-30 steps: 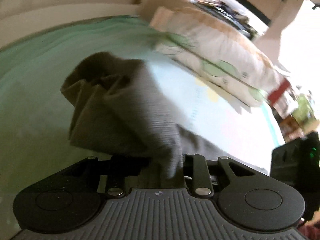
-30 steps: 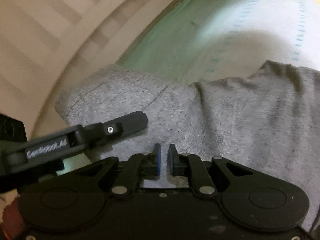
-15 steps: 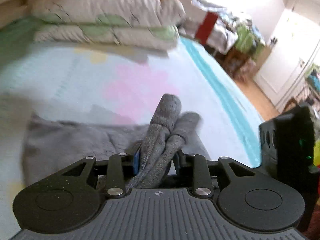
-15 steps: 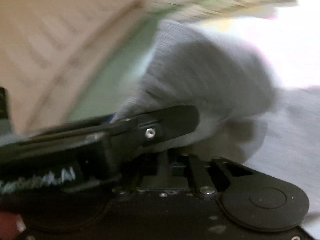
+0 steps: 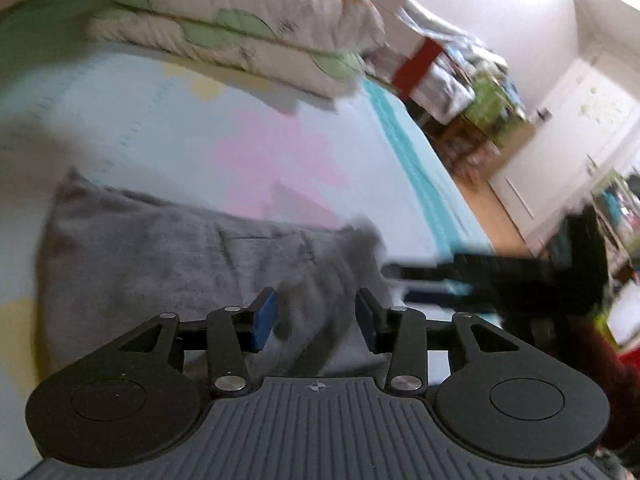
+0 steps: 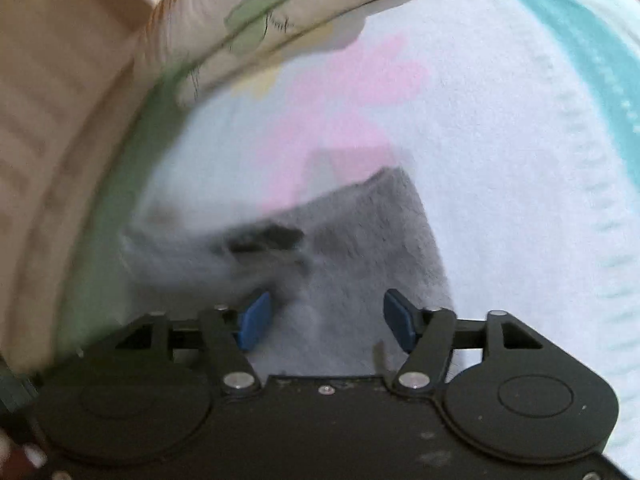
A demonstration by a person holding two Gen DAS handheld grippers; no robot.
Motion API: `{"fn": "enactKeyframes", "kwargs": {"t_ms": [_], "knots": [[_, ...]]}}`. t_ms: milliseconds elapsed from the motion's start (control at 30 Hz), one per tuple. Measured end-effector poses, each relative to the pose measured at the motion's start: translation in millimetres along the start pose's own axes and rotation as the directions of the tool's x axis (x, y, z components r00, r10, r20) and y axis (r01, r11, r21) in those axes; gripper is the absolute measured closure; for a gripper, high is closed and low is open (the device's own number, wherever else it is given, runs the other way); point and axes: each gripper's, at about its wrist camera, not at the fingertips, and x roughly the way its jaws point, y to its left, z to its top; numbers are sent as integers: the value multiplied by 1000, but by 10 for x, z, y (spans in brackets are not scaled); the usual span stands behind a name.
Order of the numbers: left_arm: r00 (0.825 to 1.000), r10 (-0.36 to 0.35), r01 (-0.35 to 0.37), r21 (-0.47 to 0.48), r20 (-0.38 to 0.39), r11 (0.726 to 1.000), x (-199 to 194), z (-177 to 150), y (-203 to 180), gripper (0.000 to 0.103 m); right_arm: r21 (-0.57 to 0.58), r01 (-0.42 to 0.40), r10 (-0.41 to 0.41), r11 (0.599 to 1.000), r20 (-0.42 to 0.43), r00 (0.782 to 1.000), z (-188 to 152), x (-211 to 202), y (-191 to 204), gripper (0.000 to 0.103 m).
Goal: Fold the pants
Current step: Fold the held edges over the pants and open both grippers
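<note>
My bed wears a pale sheet with pink and yellow patches, a teal band along one edge and green along the other. On it lie the grey pants, spread in a folded heap, and two stacked pillows with green leaf prints at the head.

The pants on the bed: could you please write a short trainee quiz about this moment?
1. True or false: the left gripper is clamped shut on the pants.
2. Which colour are the pants: A grey, B blue, C red?
3. Fill in: beyond the pants, two stacked ____ lie on the bed.

Key: 1 false, it is open, as is the right gripper; 2 A; 3 pillows.
</note>
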Motion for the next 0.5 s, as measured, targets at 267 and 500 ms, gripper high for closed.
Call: {"fn": "enactKeyframes", "kwargs": {"t_ms": [267, 500], "knots": [[995, -70, 74, 52, -69, 996, 245, -152, -262, 61, 110, -73, 76, 991, -23, 997, 204, 351, 166, 15], [992, 110, -115, -98, -54, 988, 97, -181, 275, 58, 54, -79, 84, 995, -106, 991, 173, 677, 191, 10]]}}
